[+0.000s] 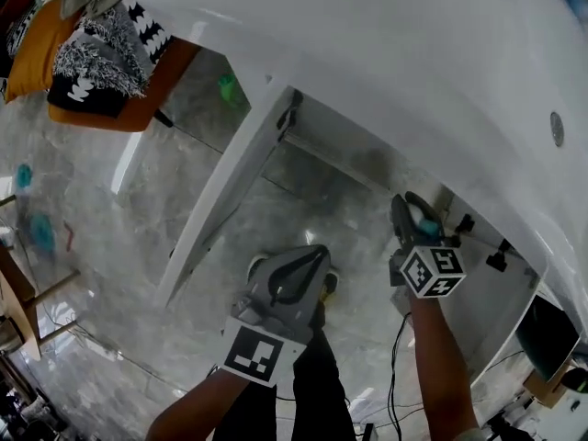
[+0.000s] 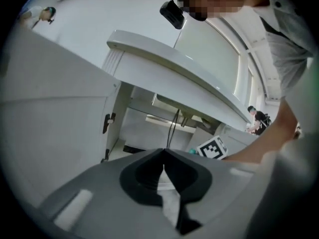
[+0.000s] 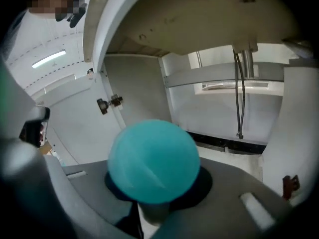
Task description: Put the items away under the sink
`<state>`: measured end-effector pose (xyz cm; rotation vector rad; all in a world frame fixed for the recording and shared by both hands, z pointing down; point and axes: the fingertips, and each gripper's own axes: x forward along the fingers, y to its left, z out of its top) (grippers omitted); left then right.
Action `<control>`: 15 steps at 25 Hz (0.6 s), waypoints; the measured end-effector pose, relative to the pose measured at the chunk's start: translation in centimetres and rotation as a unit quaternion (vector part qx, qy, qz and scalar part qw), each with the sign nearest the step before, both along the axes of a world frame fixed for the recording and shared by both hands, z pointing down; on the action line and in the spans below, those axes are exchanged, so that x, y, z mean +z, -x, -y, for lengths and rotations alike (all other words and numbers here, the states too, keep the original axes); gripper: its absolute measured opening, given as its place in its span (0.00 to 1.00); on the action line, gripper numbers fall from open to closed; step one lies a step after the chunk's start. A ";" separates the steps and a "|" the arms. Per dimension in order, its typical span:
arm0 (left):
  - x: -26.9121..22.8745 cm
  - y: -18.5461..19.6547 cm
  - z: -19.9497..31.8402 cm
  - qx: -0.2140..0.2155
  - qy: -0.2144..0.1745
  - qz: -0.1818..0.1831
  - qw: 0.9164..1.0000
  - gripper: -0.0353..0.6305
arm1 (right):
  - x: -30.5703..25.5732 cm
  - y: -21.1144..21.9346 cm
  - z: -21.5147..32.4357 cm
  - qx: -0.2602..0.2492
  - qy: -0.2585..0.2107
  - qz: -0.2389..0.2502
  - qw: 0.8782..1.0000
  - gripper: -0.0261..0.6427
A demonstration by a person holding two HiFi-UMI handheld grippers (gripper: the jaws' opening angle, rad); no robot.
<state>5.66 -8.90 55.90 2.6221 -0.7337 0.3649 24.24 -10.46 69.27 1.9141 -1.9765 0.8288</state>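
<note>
Transport step: right hand-held gripper (image 1: 418,226) clenched on teal-topped item (image 3: 153,162), facing open cabinet (image 3: 214,111); left hand-held gripper (image 2: 163,156) closed tip to tip. Next: reach inside clear of hoses (image 3: 240,93), set down, release.

Glossy grey marble floor (image 1: 110,246) runs through the room and catches bright reflections. A long white countertop (image 1: 367,81) curves across above it. Beneath the countertop the cabinet (image 1: 340,168) stands open, its white door (image 1: 230,200) angled out over the floor on dark hinges (image 1: 292,113). Inside are pale panels and two dark hoses (image 3: 240,93) hanging from the underside. Towards the far edge of the floor sits an orange seat (image 1: 152,85) piled with black-and-white patterned cushions (image 1: 92,67). Wooden legs (image 1: 37,297) show at the floor's left edge. A strip light (image 3: 49,59) glows on the white ceiling.
</note>
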 end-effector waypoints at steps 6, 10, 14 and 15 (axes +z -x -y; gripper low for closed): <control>5.8 -1.1 1.3 0.005 -0.031 -0.014 0.999 0.07 | 8.6 -2.4 2.8 0.011 0.026 -0.019 0.999 0.20; 9.3 -1.7 1.8 0.012 -0.037 -0.009 0.999 0.07 | 13.7 -4.4 5.1 0.020 0.043 -0.027 0.999 0.20; 11.9 -2.2 2.1 0.009 -0.044 -0.027 0.999 0.07 | 17.2 -5.6 6.3 0.028 0.052 -0.049 0.997 0.20; 12.1 -2.2 2.0 0.015 -0.054 -0.021 0.998 0.07 | 17.8 -5.3 6.7 0.024 0.056 -0.055 0.997 0.20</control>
